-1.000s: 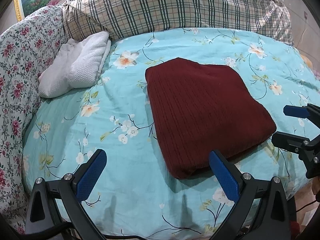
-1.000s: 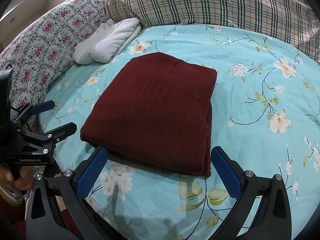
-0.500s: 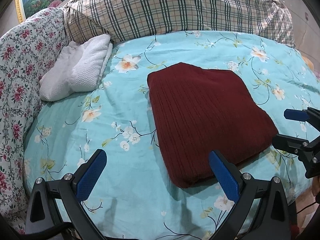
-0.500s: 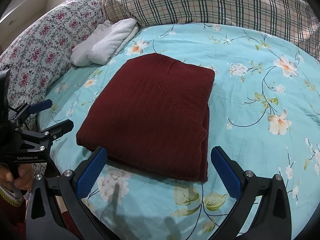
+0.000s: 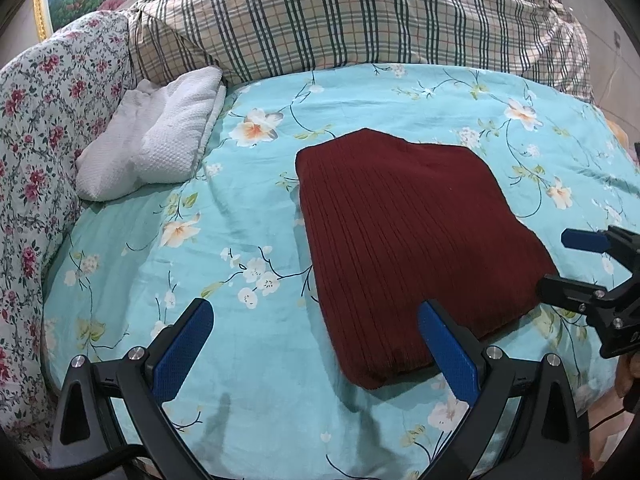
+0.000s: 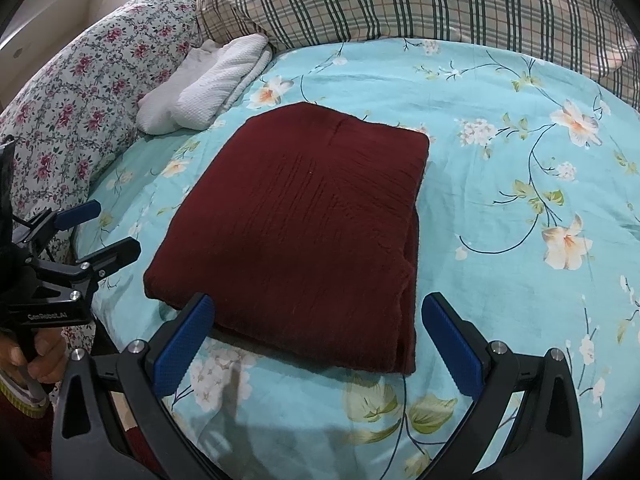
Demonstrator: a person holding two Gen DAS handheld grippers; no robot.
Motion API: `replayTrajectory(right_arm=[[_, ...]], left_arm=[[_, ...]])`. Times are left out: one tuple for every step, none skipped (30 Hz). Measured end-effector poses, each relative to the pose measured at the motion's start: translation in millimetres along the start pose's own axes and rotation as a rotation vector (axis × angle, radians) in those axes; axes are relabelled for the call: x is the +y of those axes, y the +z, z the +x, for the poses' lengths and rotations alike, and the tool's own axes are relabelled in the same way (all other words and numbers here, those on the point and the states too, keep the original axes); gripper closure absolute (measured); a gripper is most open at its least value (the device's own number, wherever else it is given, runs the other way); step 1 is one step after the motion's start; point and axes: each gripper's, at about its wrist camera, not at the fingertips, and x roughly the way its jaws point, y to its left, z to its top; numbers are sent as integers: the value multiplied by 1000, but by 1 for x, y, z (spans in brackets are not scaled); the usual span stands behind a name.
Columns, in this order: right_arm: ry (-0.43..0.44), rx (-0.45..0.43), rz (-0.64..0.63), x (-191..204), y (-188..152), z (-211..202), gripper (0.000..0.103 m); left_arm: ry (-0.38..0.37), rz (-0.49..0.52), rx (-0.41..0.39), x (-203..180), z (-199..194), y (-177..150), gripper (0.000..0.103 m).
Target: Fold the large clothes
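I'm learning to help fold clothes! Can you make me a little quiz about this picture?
1. True or false: the dark red sweater lies folded flat on the flowered sheet.
2. Which tool is gripping the sweater? A) left tool B) right tool C) neither
3. Fill in: the white towel lies next to the ______ pillow.

Key: 1 true. 2 C, both tools are open and hold nothing. 3 plaid.
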Motion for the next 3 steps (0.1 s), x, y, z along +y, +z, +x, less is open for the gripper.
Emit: replayTrajectory(right_arm=[[3,2,3,0,0,2,0],[6,4,4,-1,0,4,0],[8,4,7,-1,0,5,0]], left_arm=[[-7,-6,2,1,1,0,1],[-16,-13,5,1,3,0,1],[-22,-17,5,2,3,0,1]])
